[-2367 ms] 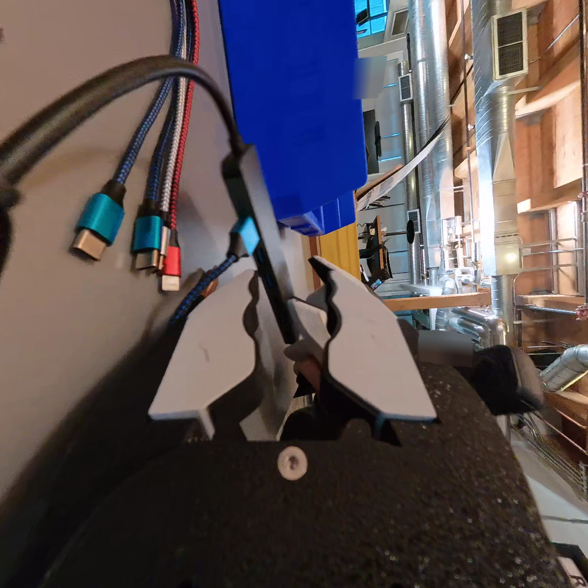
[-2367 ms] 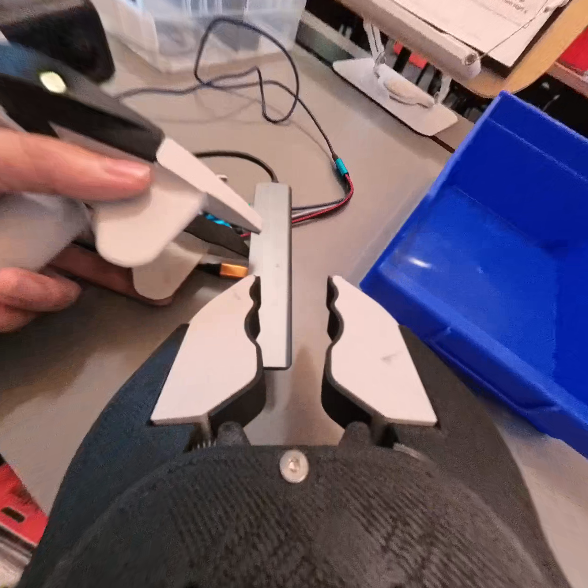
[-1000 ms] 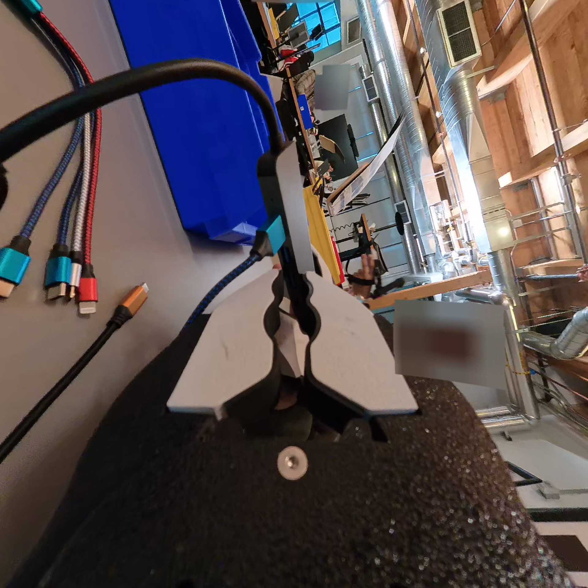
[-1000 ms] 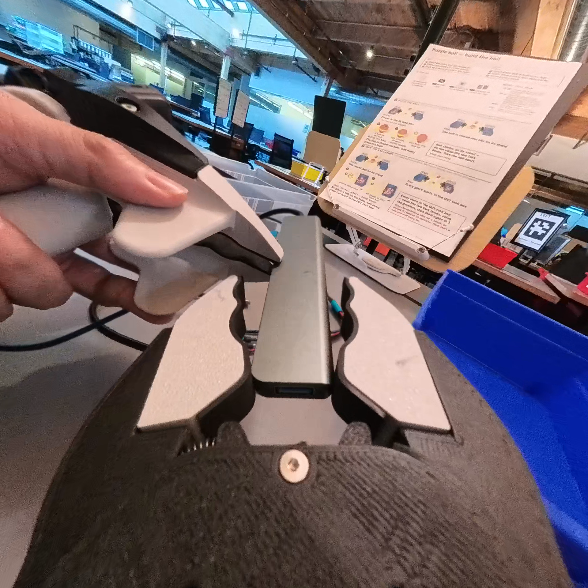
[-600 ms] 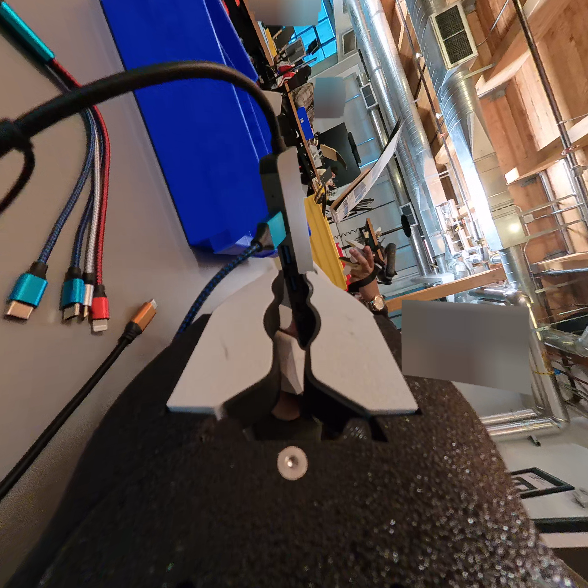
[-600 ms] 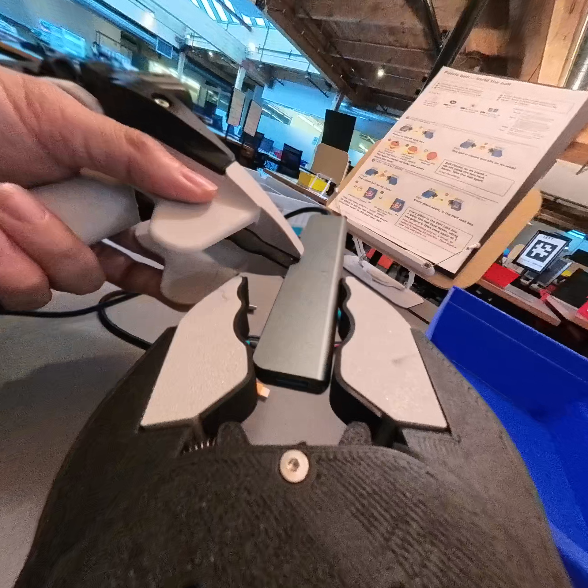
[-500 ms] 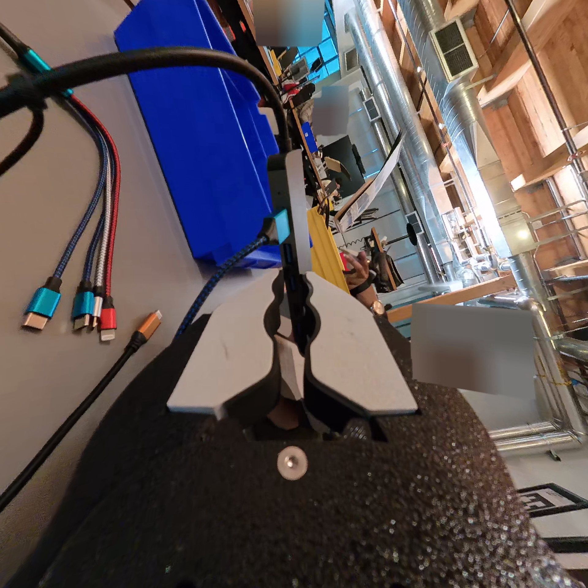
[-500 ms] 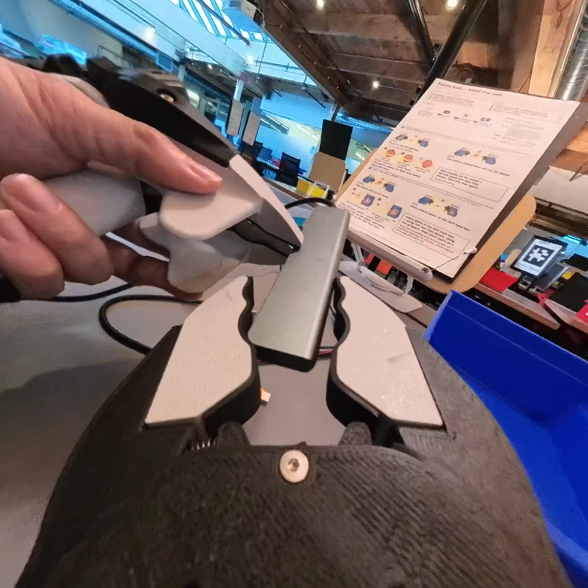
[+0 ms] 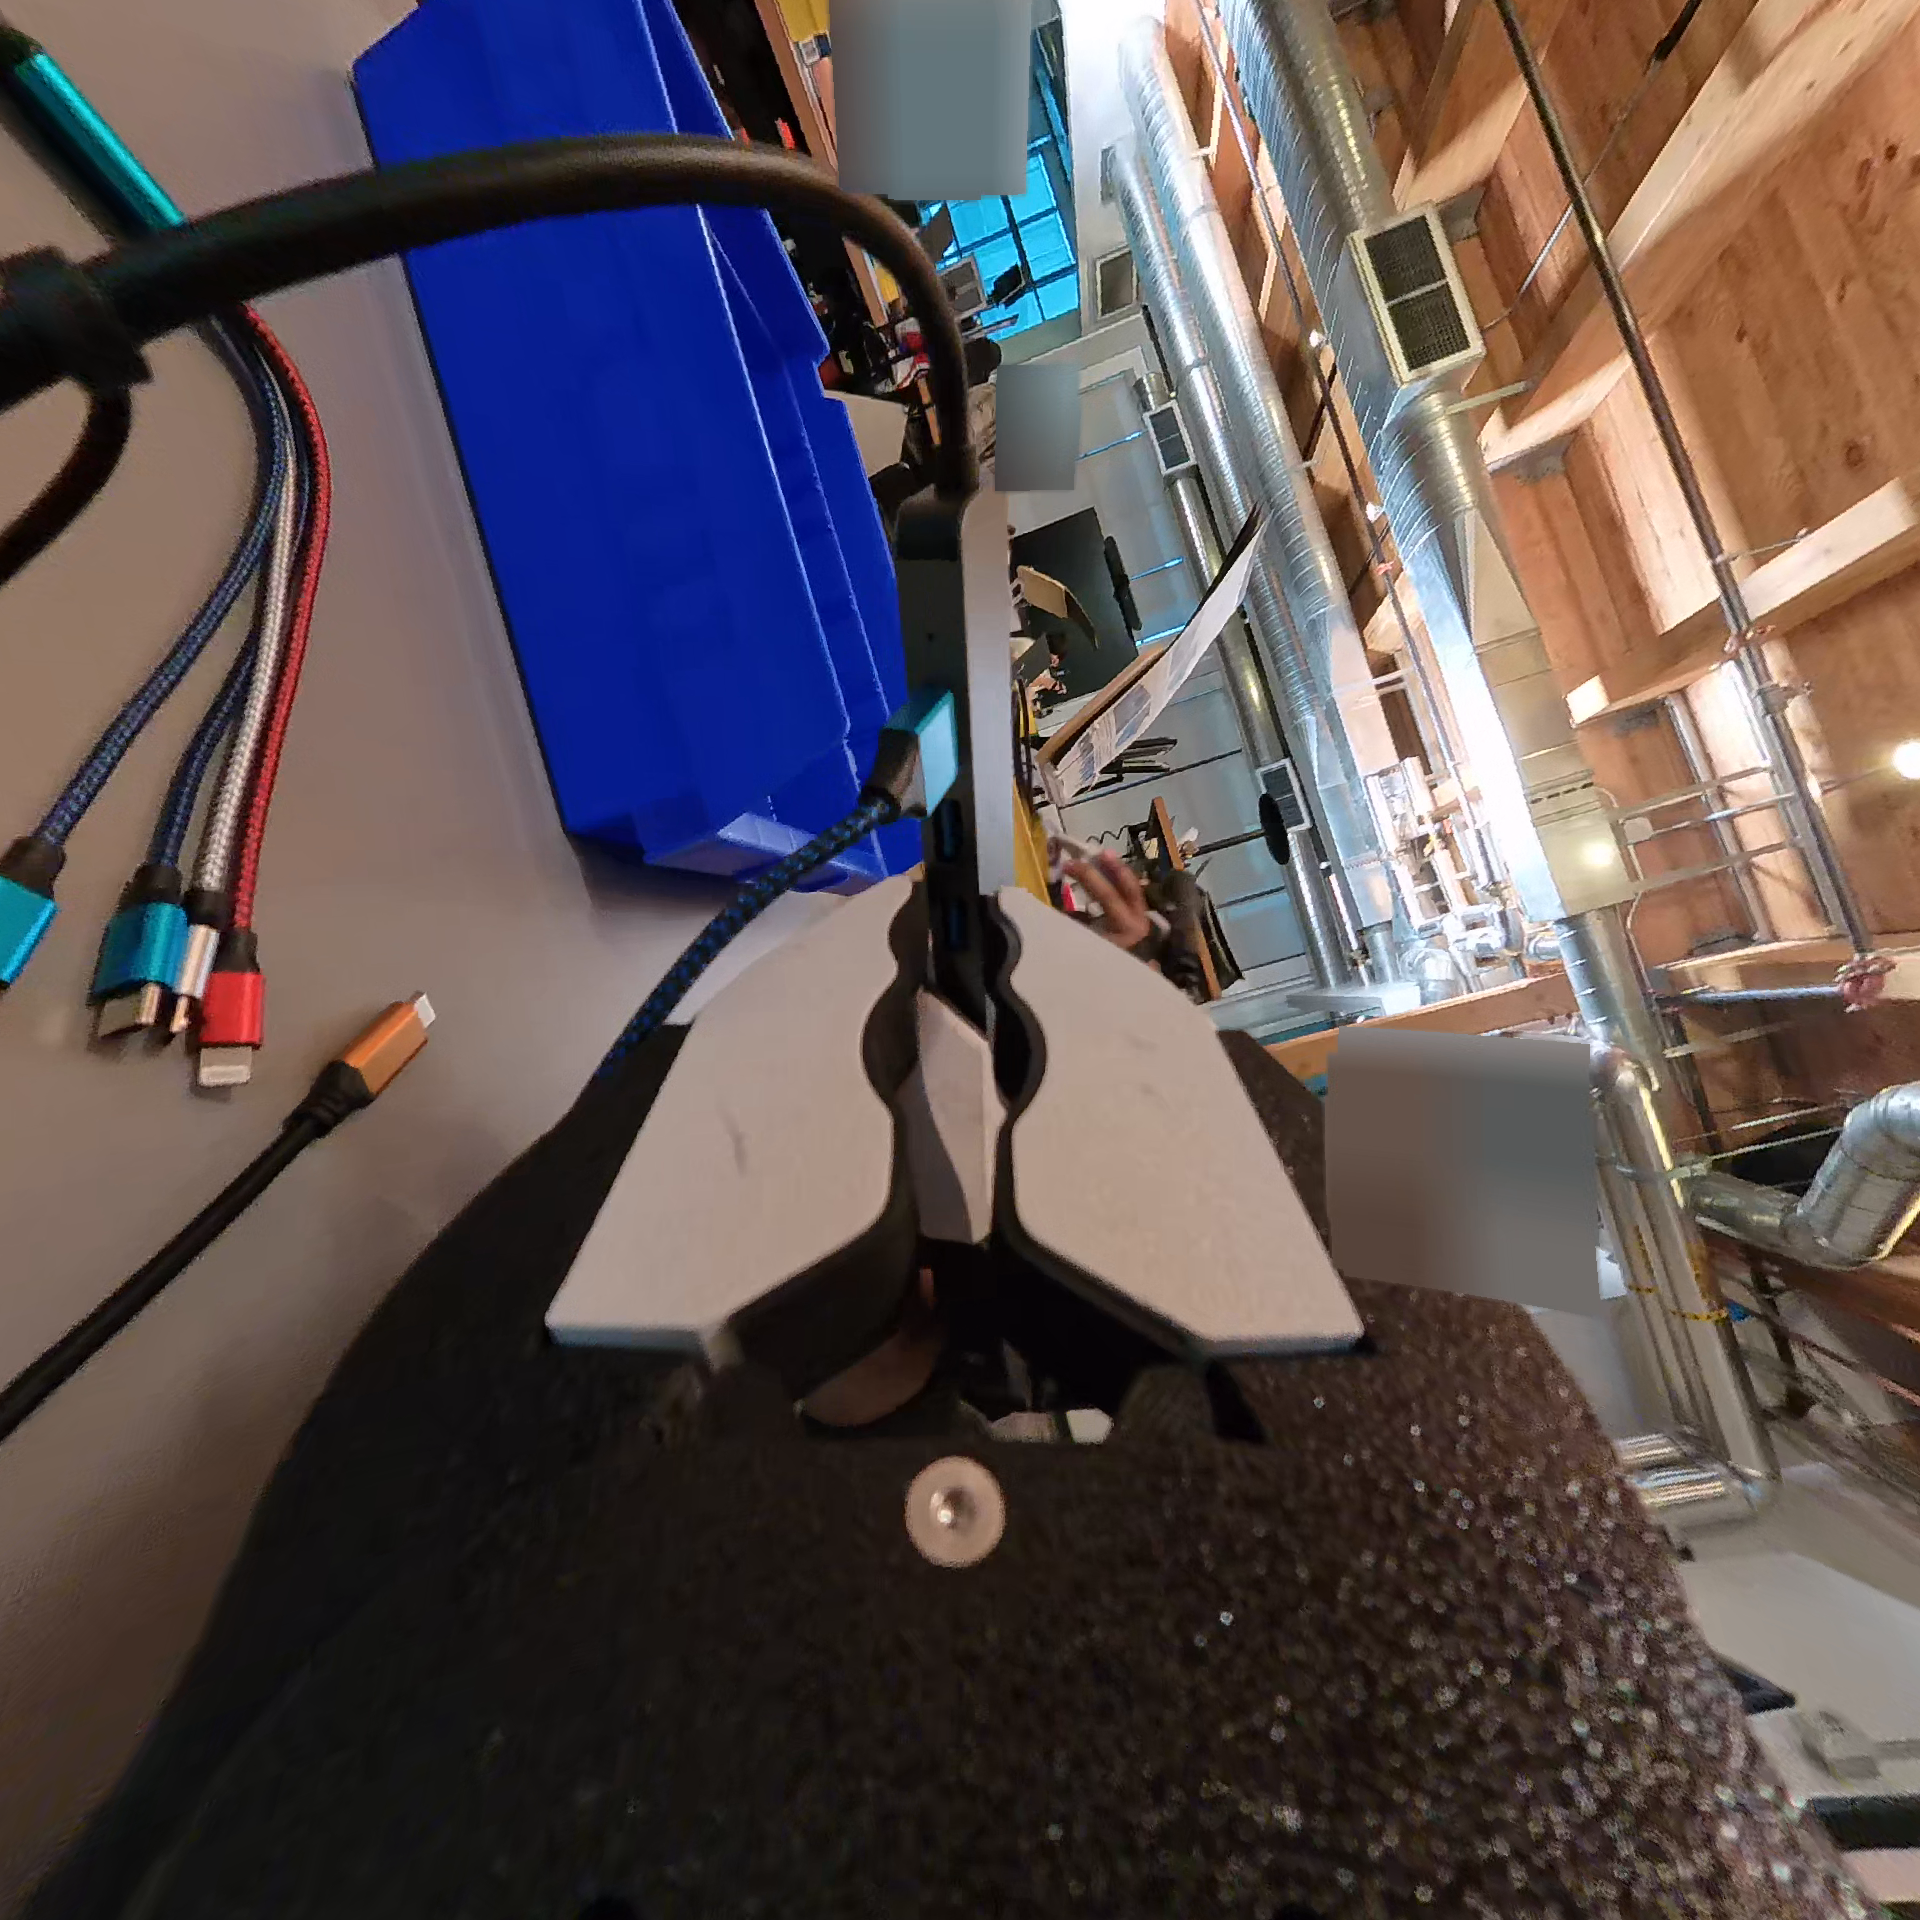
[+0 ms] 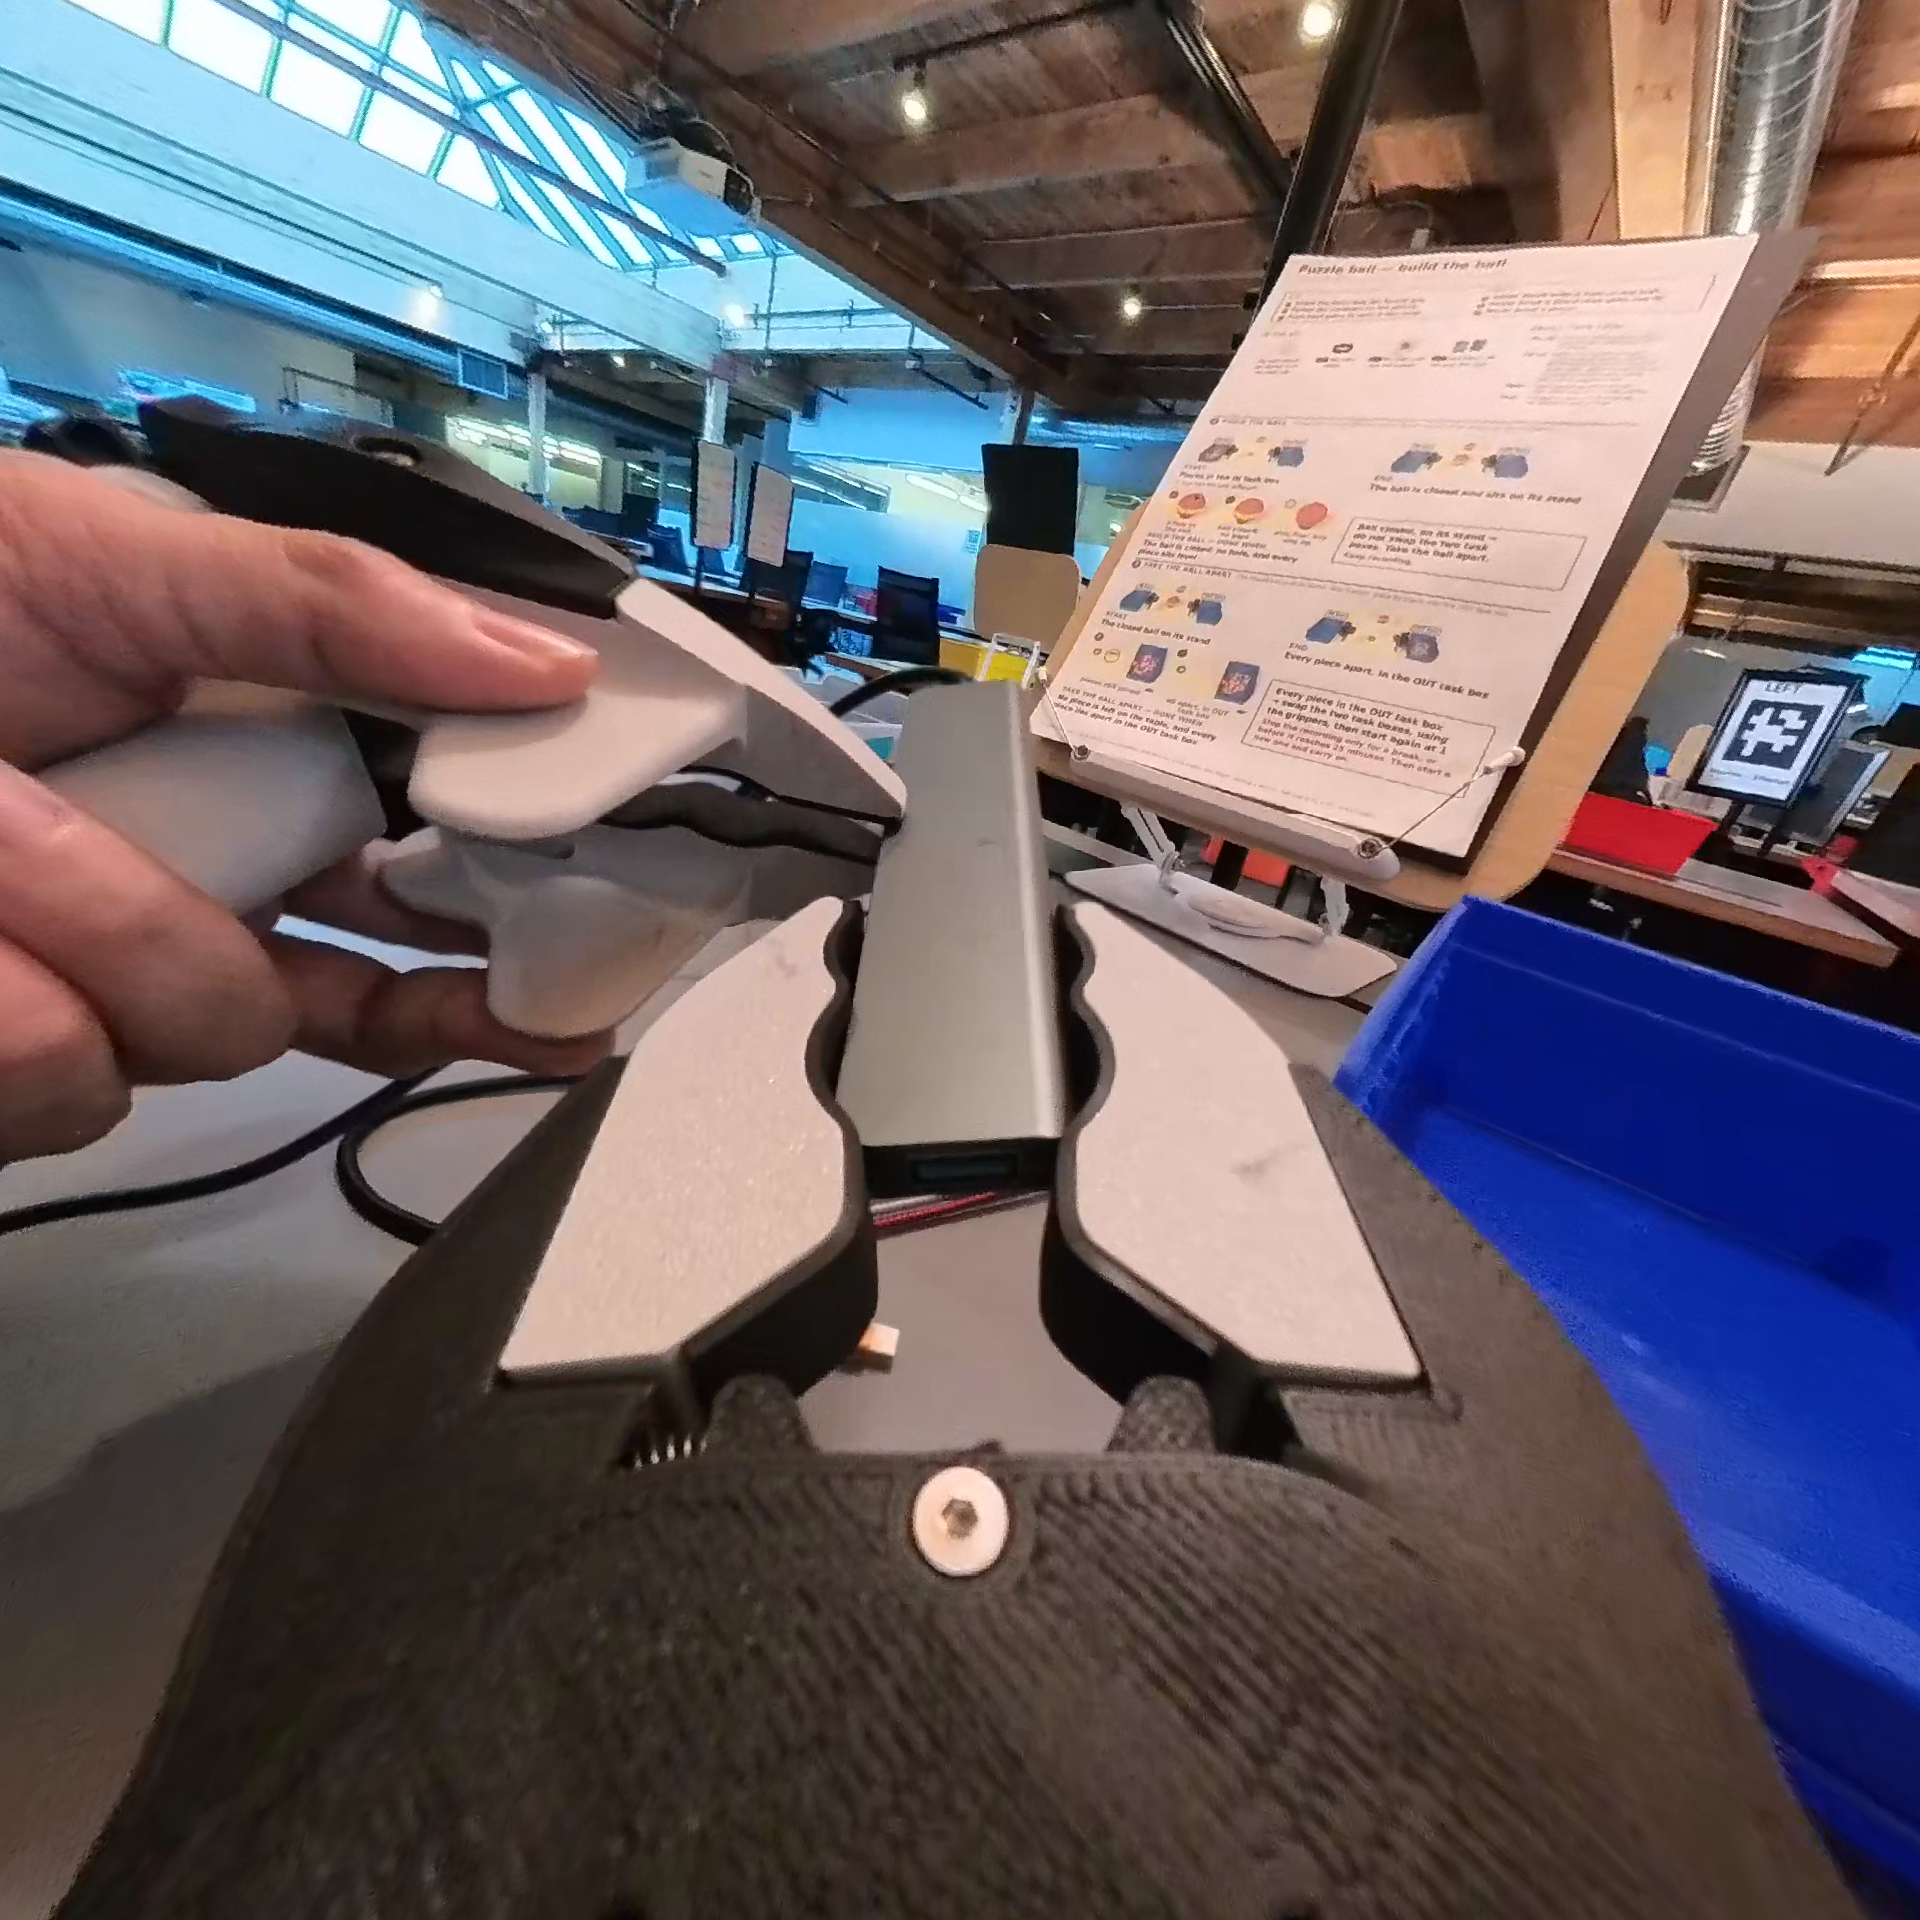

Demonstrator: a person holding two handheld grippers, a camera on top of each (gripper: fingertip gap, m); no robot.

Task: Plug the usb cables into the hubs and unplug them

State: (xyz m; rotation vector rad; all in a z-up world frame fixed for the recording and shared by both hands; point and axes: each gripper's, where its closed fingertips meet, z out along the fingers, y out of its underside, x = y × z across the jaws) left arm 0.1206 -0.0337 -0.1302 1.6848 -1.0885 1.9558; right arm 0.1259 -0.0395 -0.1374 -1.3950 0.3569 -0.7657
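A slim grey USB hub [image 10: 956, 935] is held off the grey table by both grippers. My right gripper [image 10: 956, 920] is shut on its two long sides near the end that faces the camera. My left gripper [image 9: 951, 914] is shut across the hub's thin edge [image 9: 982, 675]; it also shows in the right wrist view [image 10: 883, 805], held by a hand [image 10: 208, 675]. A teal USB plug [image 9: 925, 743] on a blue-black braided cable [image 9: 748, 935] sits in a side port. The hub's own black cable [image 9: 520, 197] arcs away to the left.
Loose cable ends lie on the table [image 9: 416, 727]: teal [image 9: 140, 956], red [image 9: 231, 1003] and orange [image 9: 384, 1039] connectors. A blue bin [image 10: 1662, 1195] stands close on the right, and shows in the left wrist view [image 9: 644, 468]. An instruction sheet on a stand [image 10: 1351, 571] is behind. Both grippers' tips are close together, under 4 cm apart.
The hub has been lifted off the table, both grippers closing on it. In the last half second it has rolled back level between the right fingers.
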